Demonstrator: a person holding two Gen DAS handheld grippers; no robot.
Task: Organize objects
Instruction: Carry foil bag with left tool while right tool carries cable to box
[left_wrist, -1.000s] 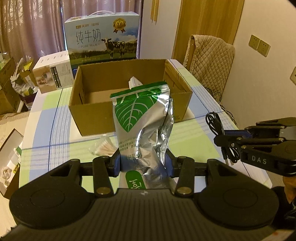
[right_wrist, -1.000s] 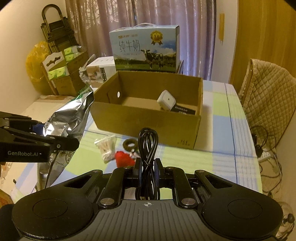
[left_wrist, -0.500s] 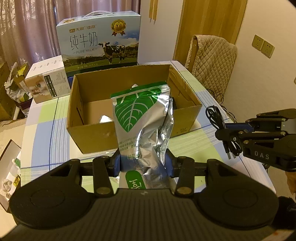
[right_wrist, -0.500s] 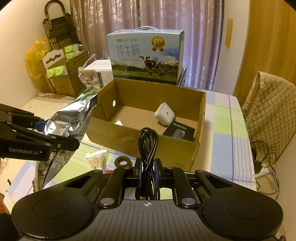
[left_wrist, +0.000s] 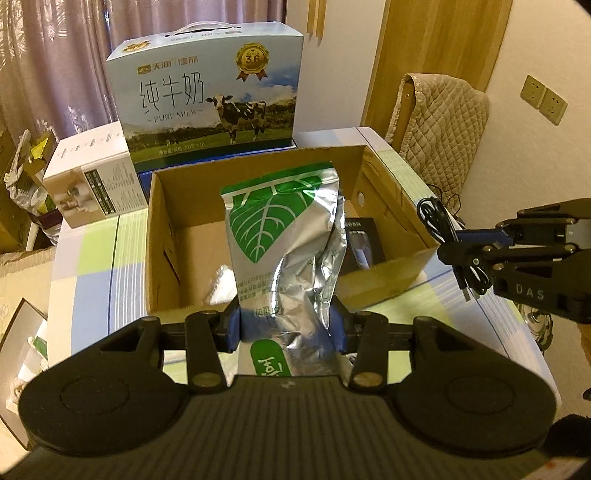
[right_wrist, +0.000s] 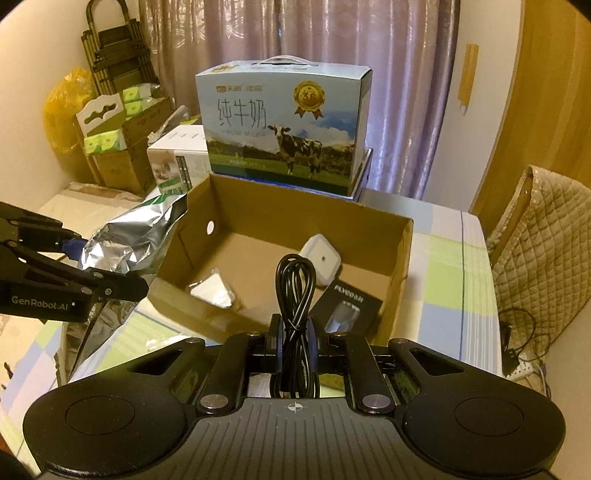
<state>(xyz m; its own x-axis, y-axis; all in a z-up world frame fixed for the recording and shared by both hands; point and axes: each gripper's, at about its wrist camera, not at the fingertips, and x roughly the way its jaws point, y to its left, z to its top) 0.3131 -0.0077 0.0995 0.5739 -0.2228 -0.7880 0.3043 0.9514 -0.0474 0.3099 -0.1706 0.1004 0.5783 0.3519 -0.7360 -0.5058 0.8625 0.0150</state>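
My left gripper (left_wrist: 284, 326) is shut on a silver foil pouch with a green leaf print (left_wrist: 284, 236), held upright over the near wall of an open cardboard box (left_wrist: 162, 236). My right gripper (right_wrist: 295, 345) is shut on a coiled black cable (right_wrist: 295, 284), just short of the box's near wall (right_wrist: 207, 310). Inside the box lie a white square gadget (right_wrist: 320, 258), a black packet (right_wrist: 351, 310) and a small silver packet (right_wrist: 212, 291). The right view has the pouch (right_wrist: 125, 240) at the left, beside the box. The left view has the cable (left_wrist: 439, 225) at the right.
A blue pure-milk carton (left_wrist: 210, 99) and a white box (left_wrist: 92, 181) stand behind the cardboard box on the checked tablecloth (left_wrist: 92, 258). A quilted chair back (left_wrist: 439, 118) is at the right. Stacked boxes (right_wrist: 114, 147) and a yellow bag (right_wrist: 62, 107) fill the left corner.
Both grippers have moved toward the cardboard box with their loads; the box looks larger and its inside shows more. The small items on the cloth in front have dropped out of sight.
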